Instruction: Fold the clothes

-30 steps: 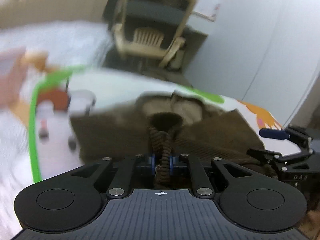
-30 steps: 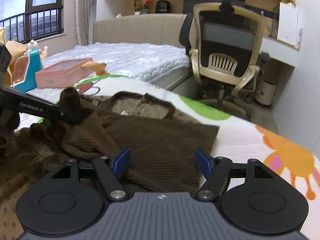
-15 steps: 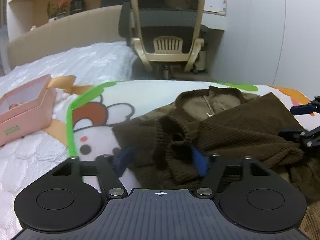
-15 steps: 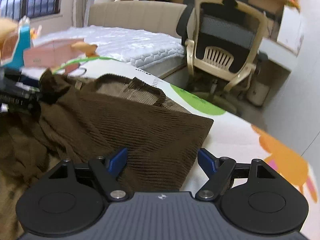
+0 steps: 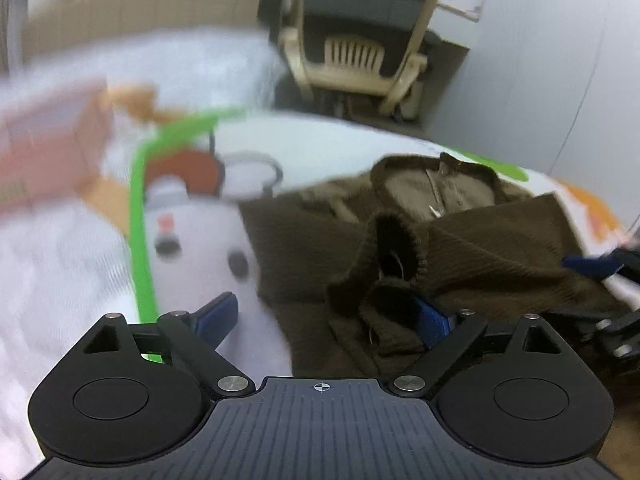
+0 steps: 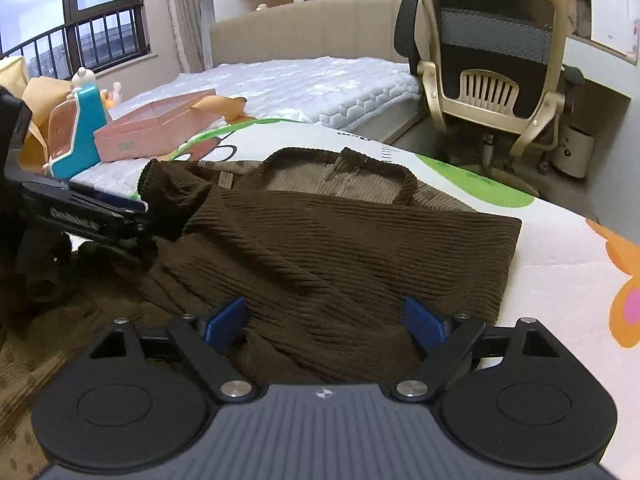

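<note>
A dark brown ribbed sweater lies on a cartoon-printed mat, its collar at the far side and one side folded across the body. Its sleeve cuff rests loose on top of the body. My left gripper is open, low over the garment's left edge; its right pad touches a fold of the sleeve and nothing is clamped. My right gripper is open just above the folded brown fabric. Each gripper shows in the other's view: left gripper, right gripper.
A pink box and a teal toy sit on the bed at the mat's far left. An office chair and a white bin stand beyond the far edge. The left wrist view is motion-blurred.
The left gripper, shut on the sleeve cuff a second ago, has opened and dropped it onto the sweater, then shifted left. The right gripper stayed open over the fabric.
</note>
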Tool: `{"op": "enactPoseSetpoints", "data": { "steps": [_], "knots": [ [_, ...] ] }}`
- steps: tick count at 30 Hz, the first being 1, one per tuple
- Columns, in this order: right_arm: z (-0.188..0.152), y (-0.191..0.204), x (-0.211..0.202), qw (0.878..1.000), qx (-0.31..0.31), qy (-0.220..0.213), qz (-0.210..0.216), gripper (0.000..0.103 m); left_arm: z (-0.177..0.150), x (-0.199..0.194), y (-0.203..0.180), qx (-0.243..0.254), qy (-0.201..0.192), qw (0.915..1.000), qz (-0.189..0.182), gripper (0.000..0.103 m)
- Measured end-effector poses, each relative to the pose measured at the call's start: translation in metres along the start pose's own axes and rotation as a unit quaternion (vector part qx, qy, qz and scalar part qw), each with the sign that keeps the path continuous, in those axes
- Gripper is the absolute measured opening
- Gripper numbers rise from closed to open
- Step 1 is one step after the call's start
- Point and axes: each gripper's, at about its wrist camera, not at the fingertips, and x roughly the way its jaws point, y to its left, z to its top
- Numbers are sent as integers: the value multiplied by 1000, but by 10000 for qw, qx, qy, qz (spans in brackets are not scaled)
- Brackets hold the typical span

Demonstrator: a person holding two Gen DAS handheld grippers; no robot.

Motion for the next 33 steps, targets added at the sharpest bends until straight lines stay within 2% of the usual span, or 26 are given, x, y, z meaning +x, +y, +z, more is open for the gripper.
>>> {"op": "enactPoseSetpoints", "data": {
  "steps": [2,5,7,8,9,10,11,16,17,18,19,20,21,22,24,27,30,33],
  "knots": [
    [0,-2,-4,10000,3,25,24,88,6,-7,18,-604,-40,9971,-456,95],
    [12,-12,-18,9998,51,-126,138,88,16,-10,39,-1157,-125,9910,-662,93],
    [24,-28,-29,9993,129,-359,-59,87,22,-6,44,-1148,-88,9919,-528,87],
    [29,-36,-34,9986,169,-477,-164,84,25,-4,45,-1111,-73,9927,-465,86],
    [34,-48,-36,9976,306,-548,-286,79,27,-1,46,-1097,-67,9929,-463,84],
    [39,-63,-34,9963,517,-544,-408,67,28,2,46,-1107,-74,9926,-497,83],
    [41,-76,-28,9950,694,-492,-515,62,29,6,46,-1123,-90,9922,-536,82],
    [38,-101,19,9931,908,-117,-733,62,29,24,36,-1042,-195,9936,-385,75],
    [36,-103,29,9928,924,-44,-763,57,30,27,34,-991,-201,9942,-370,73],
    [35,-102,35,9928,928,-37,-750,52,32,28,32,-927,-198,9948,-369,63],
    [36,-99,36,9937,869,-79,-705,38,33,29,29,-863,-194,9954,-368,40],
    [37,-96,36,9945,802,-126,-655,17,34,29,27,-832,-186,9957,-367,30],
    [39,-92,33,9945,770,-165,-687,14,35,26,26,-832,-174,9957,-364,20],
    [43,-89,22,9945,722,-260,-715,9,36,22,25,-810,-197,9958,-374,16],
    [46,-82,-15,9945,663,-600,-537,7,34,-1,22,-642,-401,9960,-465,14],
    [39,-62,-89,9918,659,-1075,-226,5,23,-59,15,-371,-759,9936,-756,13],
    [11,-33,-162,9897,447,-1355,-74,5,-7,-123,6,-43,-1015,9888,-1096,13],
    [-34,-9,-203,9921,260,-1221,-87,5,-48,-163,0,220,-984,9871,-1242,14]
  ]
}}
